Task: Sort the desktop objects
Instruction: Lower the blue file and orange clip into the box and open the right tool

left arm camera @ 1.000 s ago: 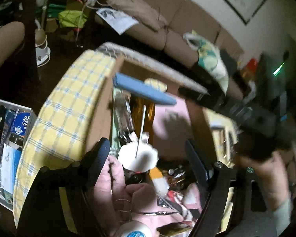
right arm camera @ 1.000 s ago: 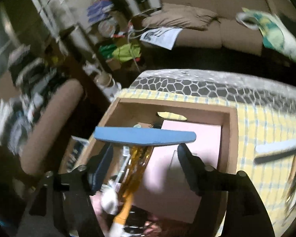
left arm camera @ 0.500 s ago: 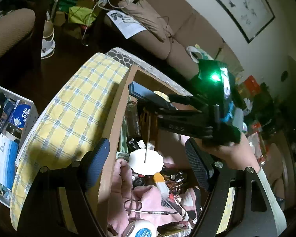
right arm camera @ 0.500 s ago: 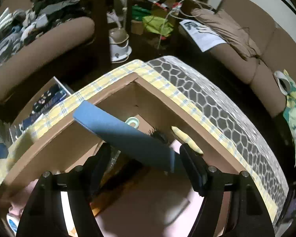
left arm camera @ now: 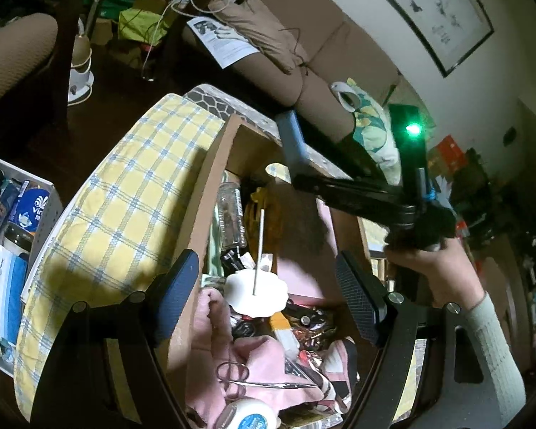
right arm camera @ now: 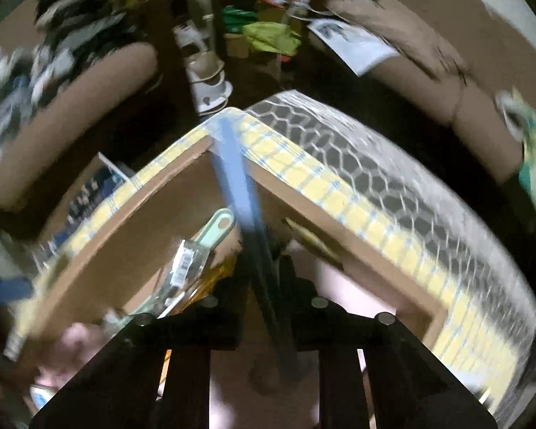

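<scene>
The flat blue nail file [right arm camera: 234, 182], held crosswise half a second earlier, was turned lengthwise and clamped in the right gripper [right arm camera: 264, 279] above the brown cardboard box [left arm camera: 211, 193] at frame centre; the left gripper [left arm camera: 268, 300] was spread, empty

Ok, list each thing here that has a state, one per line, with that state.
Right tool: shut on blue nail file.
Blue nail file: held above the box, one end pointing away from the tool.
Left tool: open, holding nothing, above the box.
Cardboard box: open on top, filled with clutter.
Scissors: closed, lying on pink cloth.
Clear bottle: lying on its side inside the box.
</scene>
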A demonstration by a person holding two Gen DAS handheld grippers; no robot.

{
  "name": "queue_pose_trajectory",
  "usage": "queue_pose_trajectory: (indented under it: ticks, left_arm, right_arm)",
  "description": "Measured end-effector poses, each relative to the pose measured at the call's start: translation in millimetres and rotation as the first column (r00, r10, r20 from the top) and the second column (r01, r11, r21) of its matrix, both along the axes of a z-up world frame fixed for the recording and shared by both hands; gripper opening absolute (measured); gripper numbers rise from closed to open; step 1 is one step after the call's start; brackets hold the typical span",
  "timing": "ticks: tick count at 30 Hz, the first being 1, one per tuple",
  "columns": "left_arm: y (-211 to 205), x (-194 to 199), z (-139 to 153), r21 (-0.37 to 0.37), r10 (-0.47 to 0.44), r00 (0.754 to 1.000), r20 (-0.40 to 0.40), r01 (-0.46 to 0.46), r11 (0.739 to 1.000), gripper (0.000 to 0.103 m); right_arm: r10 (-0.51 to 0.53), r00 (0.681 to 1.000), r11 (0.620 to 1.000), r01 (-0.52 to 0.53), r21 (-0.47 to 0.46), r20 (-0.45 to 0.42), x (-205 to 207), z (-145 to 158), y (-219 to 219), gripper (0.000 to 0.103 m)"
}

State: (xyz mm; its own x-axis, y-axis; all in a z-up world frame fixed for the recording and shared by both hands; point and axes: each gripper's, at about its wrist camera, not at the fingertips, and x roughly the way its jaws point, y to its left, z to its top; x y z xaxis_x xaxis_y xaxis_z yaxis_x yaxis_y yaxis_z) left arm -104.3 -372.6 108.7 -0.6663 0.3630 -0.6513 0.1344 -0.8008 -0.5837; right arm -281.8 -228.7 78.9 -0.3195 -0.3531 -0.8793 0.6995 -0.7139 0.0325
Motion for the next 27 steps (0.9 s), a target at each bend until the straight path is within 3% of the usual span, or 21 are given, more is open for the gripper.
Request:
queue_pose_trajectory:
  ticks: [5,9,11,12,13,14,15,19,23,27]
  left_arm:
    - [8.7,1.4,3.9,0.010,-0.021,1.000,-0.003,0.021,1.000,0.076]
    - [22.9,1.3,5.3,0.001,-0.054,0.999,0.003,0.054,0.999,0.076]
    - [25.2,2.4,6.7,0.014,-0.053,0.999,-0.002,0.053,0.998,0.076]
    - [24.9,3.7,7.5,0.019,-0.050,0.999,-0.004,0.050,0.999,0.076]
    - [23.9,4.6,8.3,0.023,-0.045,0.999,-0.008,0.045,0.999,0.076]
    - [21.4,5.4,8.9,0.029,-0.033,0.999,-0.010,0.033,0.999,0.076]
    - [18.4,6.3,9.0,0.036,-0.022,1.000,-0.010,0.022,0.999,0.076]
    - [4.1,6.8,5.8,0.068,0.029,1.000,-0.001,-0.028,0.997,0.076]
    - [-9.6,6.3,2.1,0.082,0.064,0.998,0.009,-0.065,0.995,0.077]
    - [-15.2,5.1,0.2,0.083,0.070,0.997,0.014,-0.071,0.994,0.076]
  right_arm:
    - [-0.182,0.955,0.964,0.220,-0.151,0.233,-7.2,1.4,58.6,0.015]
    - [-0.227,0.941,0.957,0.263,-0.120,0.253,-0.1,-0.7,83.5,0.019]
    - [-0.245,0.943,0.949,0.281,-0.145,0.226,4.5,3.5,87.7,0.020]
    - [-0.243,0.946,0.944,0.282,-0.173,0.216,6.0,7.1,87.4,0.028]
    - [-0.236,0.951,0.938,0.276,-0.211,0.199,7.8,12.3,84.1,0.039]
    - [-0.231,0.957,0.936,0.267,-0.227,0.175,7.8,15.6,78.5,0.062]
    - [-0.223,0.963,0.939,0.254,-0.233,0.151,9.5,17.6,72.3,0.076]
    - [-0.127,0.990,0.972,0.137,-0.188,0.063,17.3,15.1,27.5,0.077]
    - [-0.047,0.999,0.999,0.047,-0.024,-0.022,18.1,-6.5,-17.9,0.077]
    - [-0.024,0.998,0.997,0.028,0.072,-0.054,17.4,-27.3,-28.6,0.077]
